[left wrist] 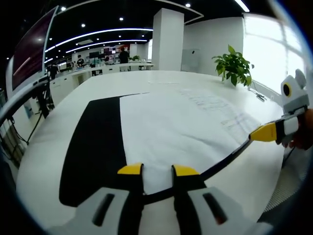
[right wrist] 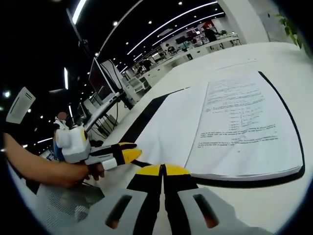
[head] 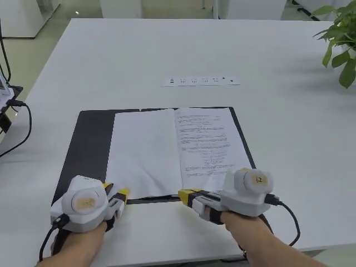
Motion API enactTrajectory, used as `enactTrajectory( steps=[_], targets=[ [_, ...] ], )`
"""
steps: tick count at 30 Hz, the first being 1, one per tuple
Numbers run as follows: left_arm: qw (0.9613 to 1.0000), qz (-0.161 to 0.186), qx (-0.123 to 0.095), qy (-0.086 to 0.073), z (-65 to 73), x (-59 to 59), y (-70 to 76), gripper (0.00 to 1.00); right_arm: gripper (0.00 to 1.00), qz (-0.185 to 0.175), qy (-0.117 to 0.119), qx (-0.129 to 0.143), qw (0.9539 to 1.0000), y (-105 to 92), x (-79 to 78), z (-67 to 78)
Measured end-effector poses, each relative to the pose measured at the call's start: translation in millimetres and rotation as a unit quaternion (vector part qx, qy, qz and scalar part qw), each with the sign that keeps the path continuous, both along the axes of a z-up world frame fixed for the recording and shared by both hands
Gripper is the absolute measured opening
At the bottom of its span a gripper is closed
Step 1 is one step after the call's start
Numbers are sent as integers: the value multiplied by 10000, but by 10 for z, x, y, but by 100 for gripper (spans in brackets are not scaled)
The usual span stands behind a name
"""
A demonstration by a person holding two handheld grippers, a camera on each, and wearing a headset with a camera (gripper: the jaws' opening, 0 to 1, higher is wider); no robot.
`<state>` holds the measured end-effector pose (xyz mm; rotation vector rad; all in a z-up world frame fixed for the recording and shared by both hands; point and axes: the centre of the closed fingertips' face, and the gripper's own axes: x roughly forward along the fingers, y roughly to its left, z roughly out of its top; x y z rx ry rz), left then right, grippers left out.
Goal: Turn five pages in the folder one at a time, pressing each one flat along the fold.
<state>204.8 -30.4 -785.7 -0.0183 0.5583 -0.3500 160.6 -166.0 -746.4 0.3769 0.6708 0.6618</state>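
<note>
Your left claw (left wrist: 157,170) is spread slightly and empty, tips at the near edge of the one open folder (head: 89,146) lying just ahead on the bench (head: 167,50), while your right claw (right wrist: 164,169) is pressed together, holding nothing, just short of its two facing pages, one blank page (head: 144,153) and one printed page (head: 208,144).

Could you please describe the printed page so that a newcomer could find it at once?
On the white table lies an open black folder. The printed page is its right-hand leaf, covered in lines of text, unlike the blank sheet beside it.
</note>
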Motion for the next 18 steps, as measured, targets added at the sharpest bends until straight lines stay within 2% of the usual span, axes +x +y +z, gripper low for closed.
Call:
enactTrajectory(
  steps=[2, 6, 9, 11, 14, 18],
  targets=[
    [9993, 143, -317, 98, 19, -1, -8, 23, 0, -38, -1, -19, 10000, -26, 2, 61],
    [9960, 377, -741, 341, 42, 18, -2, 25, 0, -35, -94, -170, 9998, -102, 3, 157],
    [9890, 574, -1226, 595, 86, 19, -30, 29, 0, -98, -147, -300, 9994, -207, 10, 236],
    [9845, 565, -1526, 652, 123, 16, -69, 27, 0, -145, -234, -352, 9990, -285, 24, 293],
    [9849, 559, -1518, 611, 174, -8, -59, 27, 0, -266, -259, -434, 9984, -398, 37, 341],
    [9832, 492, -1652, 605, 301, -67, -99, 31, 0, -450, -110, -472, 9978, -544, 39, 366]
  ],
)
